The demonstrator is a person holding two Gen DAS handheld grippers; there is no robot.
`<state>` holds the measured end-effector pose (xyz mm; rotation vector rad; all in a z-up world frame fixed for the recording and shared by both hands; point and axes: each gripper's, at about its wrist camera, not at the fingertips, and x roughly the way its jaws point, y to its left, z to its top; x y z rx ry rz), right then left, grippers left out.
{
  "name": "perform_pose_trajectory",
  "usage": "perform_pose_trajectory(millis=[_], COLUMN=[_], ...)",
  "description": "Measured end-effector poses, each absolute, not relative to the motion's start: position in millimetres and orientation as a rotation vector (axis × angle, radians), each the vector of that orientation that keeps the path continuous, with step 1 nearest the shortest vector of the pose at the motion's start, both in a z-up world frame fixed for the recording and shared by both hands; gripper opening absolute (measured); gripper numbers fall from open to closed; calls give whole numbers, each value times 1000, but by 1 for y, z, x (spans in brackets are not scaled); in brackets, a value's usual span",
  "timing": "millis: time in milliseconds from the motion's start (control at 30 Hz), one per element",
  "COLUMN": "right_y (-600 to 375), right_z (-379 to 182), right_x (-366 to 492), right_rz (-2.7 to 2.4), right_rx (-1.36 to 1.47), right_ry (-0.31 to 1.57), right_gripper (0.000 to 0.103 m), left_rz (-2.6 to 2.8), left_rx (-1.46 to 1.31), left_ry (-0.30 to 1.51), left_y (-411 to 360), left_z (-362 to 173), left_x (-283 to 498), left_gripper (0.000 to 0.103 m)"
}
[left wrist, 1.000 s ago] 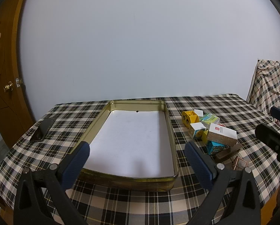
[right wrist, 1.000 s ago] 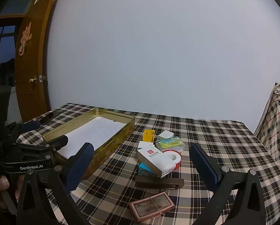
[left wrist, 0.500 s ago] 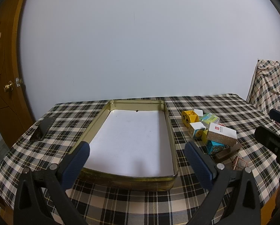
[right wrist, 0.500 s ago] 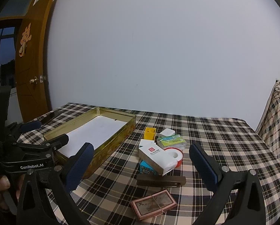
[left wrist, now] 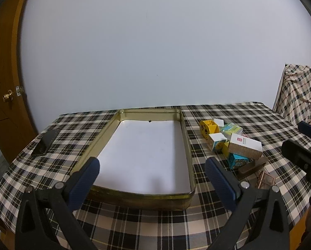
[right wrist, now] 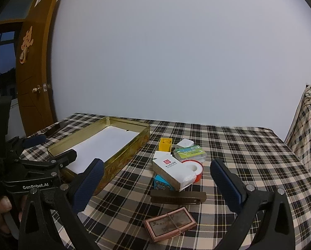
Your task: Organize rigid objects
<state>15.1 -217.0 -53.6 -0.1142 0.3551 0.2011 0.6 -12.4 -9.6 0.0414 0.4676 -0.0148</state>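
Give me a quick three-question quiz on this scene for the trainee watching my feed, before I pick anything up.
1. True or false: the gold tin already holds one of the small boxes.
2. Which lies nearest the right gripper? A) the banded pink card pack B) the yellow block C) the black phone
3. Fill in: the jaws of the left gripper stand ____.

Key
1. False; only a white liner sheet shows inside.
2. A
3. open, holding nothing
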Motion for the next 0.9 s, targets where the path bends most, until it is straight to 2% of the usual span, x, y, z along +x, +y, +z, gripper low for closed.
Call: perform_pose_trajectory(millis=[900], right_y=[-226], right_z=[-67], right_x=[19], right_rz=[190], right_rx=[-102], right_ry=[391], right_gripper=[103], left_rz=[-31], left_rx=[54], left_ry=[484], left_y=[-24], left_z=[-20], left_x=[0], left_gripper=[103])
